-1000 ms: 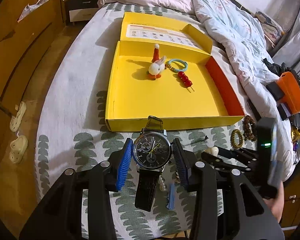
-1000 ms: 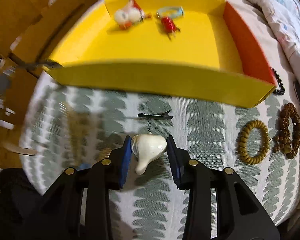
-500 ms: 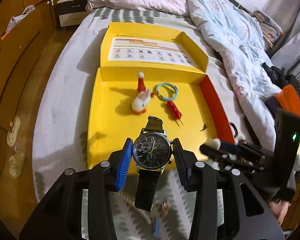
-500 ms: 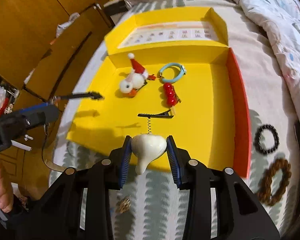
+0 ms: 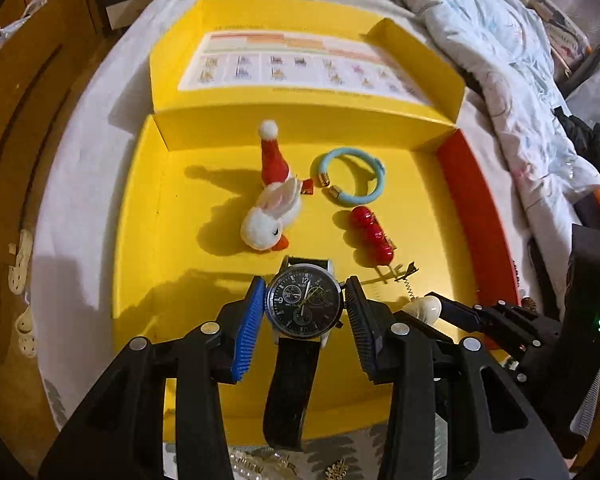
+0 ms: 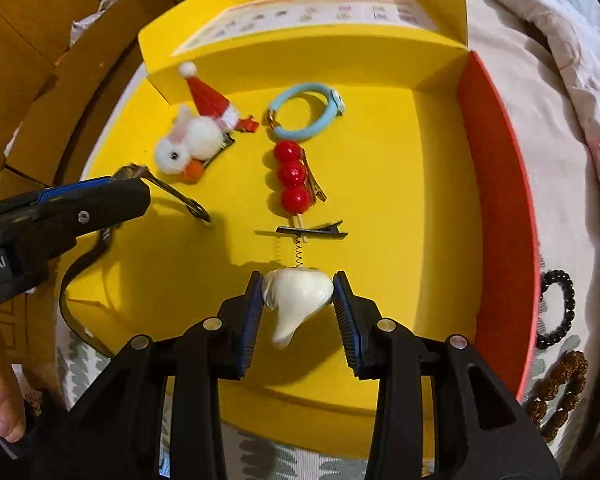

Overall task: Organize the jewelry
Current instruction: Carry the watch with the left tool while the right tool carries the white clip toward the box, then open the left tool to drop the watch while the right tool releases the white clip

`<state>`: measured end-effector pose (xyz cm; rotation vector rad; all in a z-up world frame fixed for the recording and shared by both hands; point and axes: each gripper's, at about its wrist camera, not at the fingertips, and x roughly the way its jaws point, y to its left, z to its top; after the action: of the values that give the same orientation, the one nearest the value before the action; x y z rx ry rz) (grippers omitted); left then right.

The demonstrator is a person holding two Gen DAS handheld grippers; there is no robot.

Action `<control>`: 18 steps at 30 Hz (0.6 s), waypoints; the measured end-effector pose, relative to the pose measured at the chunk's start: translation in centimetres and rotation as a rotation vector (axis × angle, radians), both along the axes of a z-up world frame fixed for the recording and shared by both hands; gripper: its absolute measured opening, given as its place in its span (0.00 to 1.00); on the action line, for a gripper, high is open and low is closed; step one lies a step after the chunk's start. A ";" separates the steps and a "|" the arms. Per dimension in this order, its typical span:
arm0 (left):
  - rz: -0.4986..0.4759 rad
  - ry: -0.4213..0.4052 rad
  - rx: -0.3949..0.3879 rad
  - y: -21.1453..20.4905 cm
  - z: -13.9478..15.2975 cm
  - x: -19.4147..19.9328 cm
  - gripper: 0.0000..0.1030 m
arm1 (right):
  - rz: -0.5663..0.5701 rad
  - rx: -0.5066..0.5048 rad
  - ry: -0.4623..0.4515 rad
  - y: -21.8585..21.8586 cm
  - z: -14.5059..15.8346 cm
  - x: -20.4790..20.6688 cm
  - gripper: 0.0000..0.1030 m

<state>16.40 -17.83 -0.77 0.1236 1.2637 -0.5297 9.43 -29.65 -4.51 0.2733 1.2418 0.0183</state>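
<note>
Left wrist view, jaws gripping watch [image 5: 305,306], strap end hidden; right jaws clamp white charm [image 6: 296,294].

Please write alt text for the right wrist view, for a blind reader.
The right hand-held gripper holds a white shell clip above a yellow box. In the box lie a duck clip, a blue ring and a red bead clip.
</note>
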 end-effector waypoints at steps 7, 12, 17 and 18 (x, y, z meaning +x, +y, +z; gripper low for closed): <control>-0.035 -0.002 -0.001 -0.3 -0.8 0.4 0.41 | 0.007 -0.023 -0.006 0.2 -0.3 0.1 0.37; -0.025 -0.004 0.035 -0.7 -2.6 1.1 0.41 | 0.003 -0.068 -0.026 0.5 -0.1 -0.2 0.37; -0.030 0.041 0.046 -0.7 -4.4 1.5 0.41 | 0.011 -0.090 -0.031 0.6 0.0 -0.2 0.38; -0.030 0.037 0.050 -0.7 -4.3 1.4 0.41 | 0.011 -0.090 -0.031 0.5 0.0 -0.3 0.38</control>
<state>17.81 -18.50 -5.06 0.1763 1.3130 -0.5285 9.18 -29.15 -4.52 0.1871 1.2102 -0.0236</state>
